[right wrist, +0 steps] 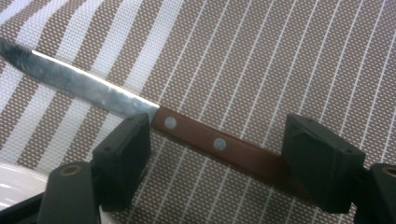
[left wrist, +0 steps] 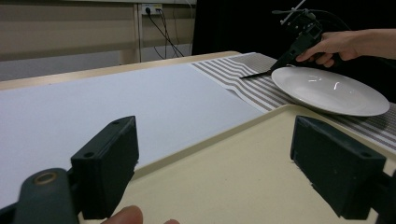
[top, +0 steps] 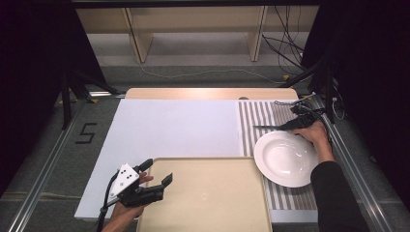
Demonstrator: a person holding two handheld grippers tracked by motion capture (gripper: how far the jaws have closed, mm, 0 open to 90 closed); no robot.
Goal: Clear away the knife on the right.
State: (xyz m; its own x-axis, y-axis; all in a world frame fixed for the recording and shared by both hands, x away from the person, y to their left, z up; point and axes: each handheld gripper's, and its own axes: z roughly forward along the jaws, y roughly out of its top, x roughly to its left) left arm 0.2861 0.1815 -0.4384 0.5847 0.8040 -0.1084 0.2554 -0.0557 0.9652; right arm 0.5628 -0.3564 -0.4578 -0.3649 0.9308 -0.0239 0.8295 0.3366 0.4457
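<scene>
Right gripper [right wrist: 217, 161] jaws spread astride brown-handled knife [right wrist: 140, 112] on striped mat [right wrist: 280, 56] beside white plate [top: 286, 158]; left gripper [left wrist: 215, 168] gaping over beige tray [left wrist: 224, 186].

Knife [right wrist: 140, 114]: steel blade, brown wooden handle with two rivets; lies flat on striped placemat [top: 261, 116] near worktop's far right corner. Plate [top: 285, 158]: white, round, shallow, empty, upright; on same placemat, nearer the front edge.

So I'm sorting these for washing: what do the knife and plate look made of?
Knife: the blade looks like polished steel, mirror-bright along its edge; the brown handle with two metal rivets is probably wood. Plate: likely glazed white ceramic, judging by its glossy highlights, though melamine can't be ruled out.
</scene>
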